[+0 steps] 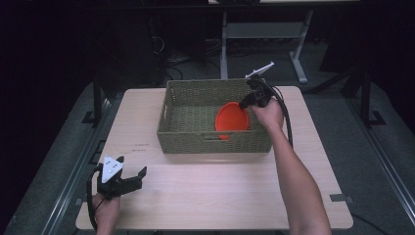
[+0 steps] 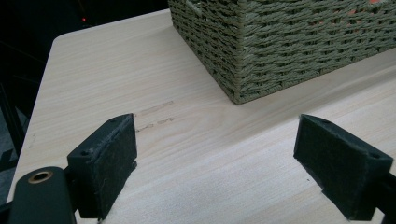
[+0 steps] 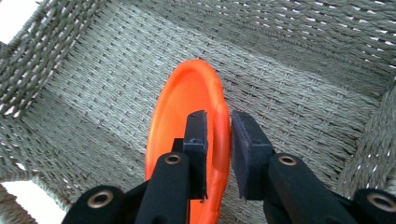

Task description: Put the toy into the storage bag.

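Standing on edge inside the woven olive-green rectangular basket (image 1: pixel 214 142): round orange plastic plate (image 1: pixel 232 119), rim pinched by right tongs (image 3: pixel 218 140). Probably being lowered; calling next for release. Resting spread over pale wooden counter (image 1: pixel 220 191): left tongs (image 2: pixel 215 163).

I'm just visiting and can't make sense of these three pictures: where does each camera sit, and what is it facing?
High view: above the person's side, looking forward and down at the table; both forearms and grippers show.
Left gripper view: rides the left gripper, facing the basket corner over its open jaws.
Right gripper view: rides the right gripper, looking down into the basket, jaws on the orange plate.
All share the basket.
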`<action>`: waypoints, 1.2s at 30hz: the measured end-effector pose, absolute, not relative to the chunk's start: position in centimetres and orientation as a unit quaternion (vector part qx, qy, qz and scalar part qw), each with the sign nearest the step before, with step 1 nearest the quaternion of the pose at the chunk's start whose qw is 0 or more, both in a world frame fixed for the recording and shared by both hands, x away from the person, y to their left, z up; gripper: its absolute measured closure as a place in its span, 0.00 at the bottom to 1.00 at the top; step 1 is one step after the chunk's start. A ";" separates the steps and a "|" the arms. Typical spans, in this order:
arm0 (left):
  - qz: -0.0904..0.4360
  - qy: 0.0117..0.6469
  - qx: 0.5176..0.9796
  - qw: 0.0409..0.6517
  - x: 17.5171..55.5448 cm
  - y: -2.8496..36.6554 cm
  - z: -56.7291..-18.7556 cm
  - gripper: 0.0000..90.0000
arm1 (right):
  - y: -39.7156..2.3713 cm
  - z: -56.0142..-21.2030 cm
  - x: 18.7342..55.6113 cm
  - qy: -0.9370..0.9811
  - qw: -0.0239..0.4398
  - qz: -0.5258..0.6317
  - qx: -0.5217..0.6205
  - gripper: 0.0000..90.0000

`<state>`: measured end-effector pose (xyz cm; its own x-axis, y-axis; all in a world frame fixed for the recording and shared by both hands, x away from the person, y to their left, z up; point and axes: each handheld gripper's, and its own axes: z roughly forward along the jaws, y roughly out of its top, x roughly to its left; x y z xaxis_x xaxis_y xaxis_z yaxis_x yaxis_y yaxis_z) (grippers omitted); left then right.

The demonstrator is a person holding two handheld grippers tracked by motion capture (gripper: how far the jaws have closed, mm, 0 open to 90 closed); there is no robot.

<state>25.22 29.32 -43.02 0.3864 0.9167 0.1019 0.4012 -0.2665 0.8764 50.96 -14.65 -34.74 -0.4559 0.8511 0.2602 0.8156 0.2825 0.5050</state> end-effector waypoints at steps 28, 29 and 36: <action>0.319 0.454 0.730 0.399 25.4 29.2 -43.0 0.14 | -15.5 -34.7 50.6 0.798 -0.005 0.325 0.507 0.72; 0.320 0.454 0.730 0.399 25.4 29.2 -43.0 0.14 | -15.6 -34.7 50.6 0.798 -0.008 0.329 0.506 0.72; 0.319 0.454 0.730 0.399 25.4 29.3 -43.0 0.14 | -16.0 -34.9 50.3 0.797 -0.018 0.334 0.502 0.68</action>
